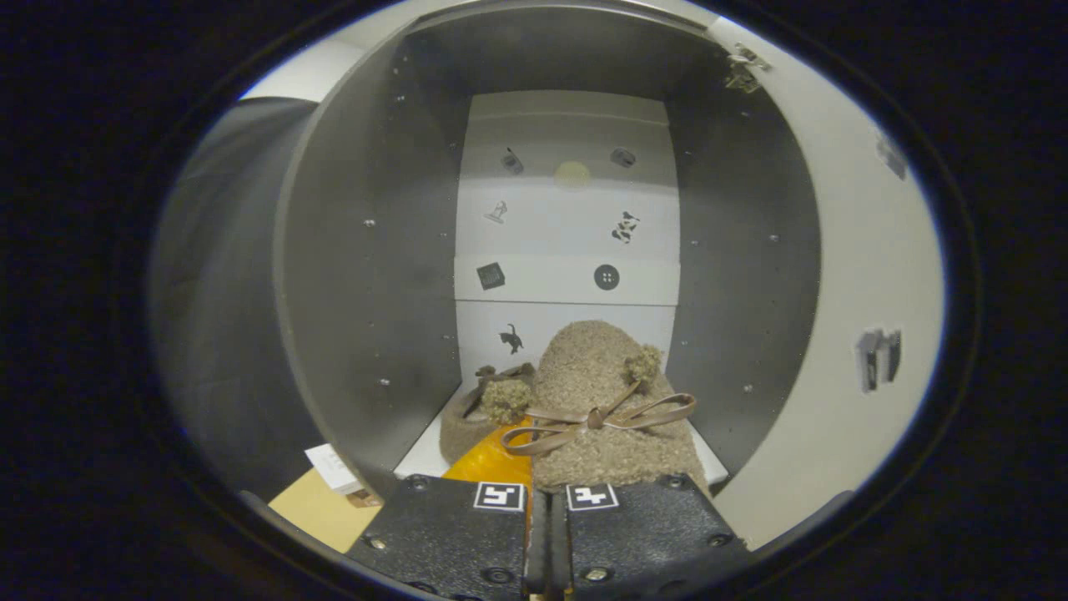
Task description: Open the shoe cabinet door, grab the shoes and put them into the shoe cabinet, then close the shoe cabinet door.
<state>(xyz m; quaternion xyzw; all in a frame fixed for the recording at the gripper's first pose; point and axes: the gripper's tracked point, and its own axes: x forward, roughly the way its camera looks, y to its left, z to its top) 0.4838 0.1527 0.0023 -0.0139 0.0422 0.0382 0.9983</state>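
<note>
So the grey shoe cabinet stood open, white back panel with small stickers. Tan fuzzy slipper with brown bow sat just ahead of the gripper, second slipper beside it. Jaws nearly pressed together; whether they pinched the slipper's edge I couldn't tell.

The gripper points level ahead, its jaws closed almost together.

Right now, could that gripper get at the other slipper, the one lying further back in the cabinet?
Probably not straight away. The gripper looks shut on the near slipper, which lies in front. The second slipper sits behind and beside it, next to the cabinet's side wall.
</note>
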